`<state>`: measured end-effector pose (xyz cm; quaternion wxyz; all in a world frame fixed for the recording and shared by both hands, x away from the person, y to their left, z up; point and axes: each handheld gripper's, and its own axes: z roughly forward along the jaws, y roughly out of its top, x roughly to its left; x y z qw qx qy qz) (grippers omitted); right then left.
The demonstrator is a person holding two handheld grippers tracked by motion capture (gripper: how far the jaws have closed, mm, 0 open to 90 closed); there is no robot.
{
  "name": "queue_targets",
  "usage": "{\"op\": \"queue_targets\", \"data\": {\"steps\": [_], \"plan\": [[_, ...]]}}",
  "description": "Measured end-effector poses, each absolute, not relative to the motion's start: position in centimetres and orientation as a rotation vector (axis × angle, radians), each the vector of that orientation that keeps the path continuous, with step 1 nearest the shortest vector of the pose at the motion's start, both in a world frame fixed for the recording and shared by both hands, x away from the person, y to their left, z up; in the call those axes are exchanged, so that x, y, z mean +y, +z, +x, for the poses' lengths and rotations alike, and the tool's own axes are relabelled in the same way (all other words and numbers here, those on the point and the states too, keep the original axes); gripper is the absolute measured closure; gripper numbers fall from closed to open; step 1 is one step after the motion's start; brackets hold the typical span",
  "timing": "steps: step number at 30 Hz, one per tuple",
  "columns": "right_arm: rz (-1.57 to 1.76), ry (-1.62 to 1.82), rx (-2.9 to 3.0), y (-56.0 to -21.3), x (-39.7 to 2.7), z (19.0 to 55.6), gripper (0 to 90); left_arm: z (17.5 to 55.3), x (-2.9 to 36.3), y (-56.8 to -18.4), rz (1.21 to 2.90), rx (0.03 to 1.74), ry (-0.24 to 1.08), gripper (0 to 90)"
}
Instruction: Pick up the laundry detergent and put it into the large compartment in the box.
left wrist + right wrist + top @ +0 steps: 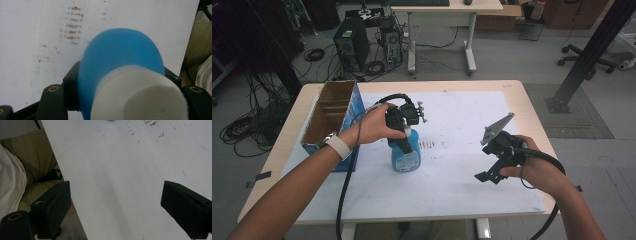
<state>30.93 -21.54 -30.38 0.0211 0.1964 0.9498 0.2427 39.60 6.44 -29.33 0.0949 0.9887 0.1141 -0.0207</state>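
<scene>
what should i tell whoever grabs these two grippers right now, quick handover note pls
Left gripper: shut on the blue bottle, jaws on either side of its neck just under the white cap. The bottle stands upright on the white sheet, right of the open cardboard box.
Right gripper: open, holding nothing, hovering over the sheet near the table's right edge.
Done: the bottle is gripped.
Left: it is not in the box; if that is where it goes, lift it and carry it left. The box looks divided into compartments, so aim for a free one.
</scene>
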Motion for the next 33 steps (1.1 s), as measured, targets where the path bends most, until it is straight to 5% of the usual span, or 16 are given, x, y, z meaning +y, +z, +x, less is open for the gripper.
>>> {"op": "queue_targets", "data": {"steps": [33], "plan": [[0.612,0.761,2.933,-30.1,-21.7,30.8,9.8,39.0,6.8,-26.9,2.912,0.444,-0.008,37.2]]}}
